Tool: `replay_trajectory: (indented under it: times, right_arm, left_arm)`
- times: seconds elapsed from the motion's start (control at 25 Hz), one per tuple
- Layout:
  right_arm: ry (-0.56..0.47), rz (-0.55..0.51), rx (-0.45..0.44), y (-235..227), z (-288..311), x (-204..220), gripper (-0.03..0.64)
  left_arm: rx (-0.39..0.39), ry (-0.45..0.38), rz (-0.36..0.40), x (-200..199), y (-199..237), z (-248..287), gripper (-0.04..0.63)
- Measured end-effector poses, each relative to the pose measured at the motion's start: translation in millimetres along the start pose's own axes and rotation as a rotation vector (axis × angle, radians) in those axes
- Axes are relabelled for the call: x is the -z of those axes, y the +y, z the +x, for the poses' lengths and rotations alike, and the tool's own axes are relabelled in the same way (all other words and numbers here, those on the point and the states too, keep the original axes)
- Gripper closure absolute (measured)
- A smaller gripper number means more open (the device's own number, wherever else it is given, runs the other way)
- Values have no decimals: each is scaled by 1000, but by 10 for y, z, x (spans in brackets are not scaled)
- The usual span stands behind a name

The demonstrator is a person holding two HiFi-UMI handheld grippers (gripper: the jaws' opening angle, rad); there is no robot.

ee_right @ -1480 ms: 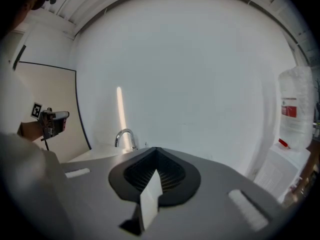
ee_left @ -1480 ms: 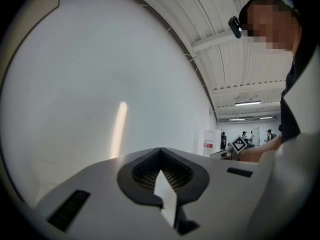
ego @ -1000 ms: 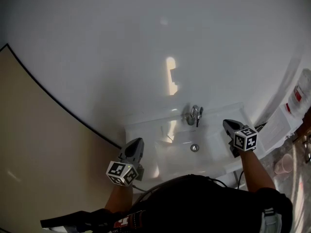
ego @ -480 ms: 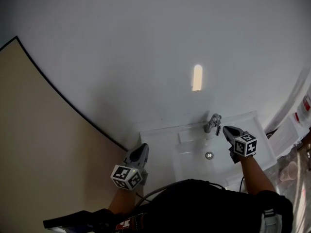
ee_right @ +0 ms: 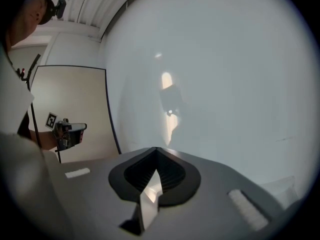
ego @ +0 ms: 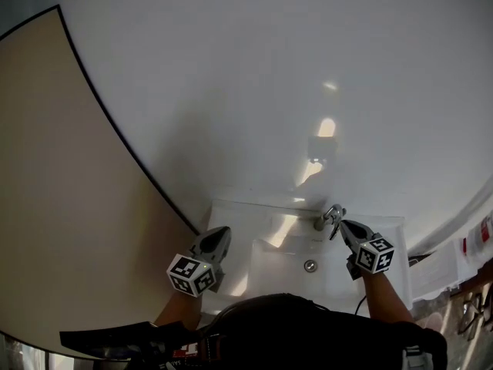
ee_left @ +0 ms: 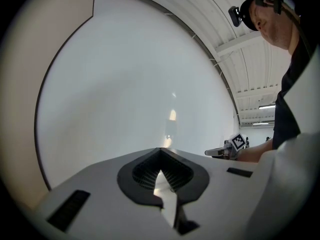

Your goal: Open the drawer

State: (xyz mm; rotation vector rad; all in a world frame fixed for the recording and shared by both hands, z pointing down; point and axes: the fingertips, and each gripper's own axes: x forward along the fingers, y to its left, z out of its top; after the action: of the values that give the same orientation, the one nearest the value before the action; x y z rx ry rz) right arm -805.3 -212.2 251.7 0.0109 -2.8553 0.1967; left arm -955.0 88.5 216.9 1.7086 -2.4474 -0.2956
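Note:
No drawer shows in any view. I face a white wall [ego: 269, 91] with a white sink [ego: 231, 216] below it. In the head view my left gripper [ego: 219, 234] hangs over the sink's left edge, shut, with nothing in it. My right gripper [ego: 344, 226] is over the basin, just right of the chrome faucet [ego: 331, 216], also shut and empty. The left gripper view has my left gripper [ee_left: 161, 151] aimed at bare wall, with the right gripper [ee_left: 227, 149] far off at the right. In the right gripper view my right gripper [ee_right: 156, 151] points at the wall, and the left gripper [ee_right: 70, 131] shows at the left.
A beige panel [ego: 62, 206] with a dark edge fills the left of the head view. The basin's drain [ego: 310, 266] lies between the grippers. Boxes and clutter [ego: 474, 249] stand beyond the sink's right end. A light patch [ego: 326, 128] glints on the wall.
The head view has swung left, so the beige panel fills more of it. My right gripper has moved from the sink's right edge to beside the faucet. The left one stays at the left edge.

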Motion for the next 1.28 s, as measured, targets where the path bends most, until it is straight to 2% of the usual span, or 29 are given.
replay_trajectory:
  times: [0.24,0.68,1.28]
  right_arm:
    - [-46,49,-8,-100,0,29,617]
    - [-23,25,28,-146,64,101,618]
    - [-14,23,24,-123,47,105,618]
  left_arm:
    - [16,2,29,-9,-220,61,604]
    - [33,19,23,-10,-140,107,604]
    - [27,27,7,-8,-124,111,604]
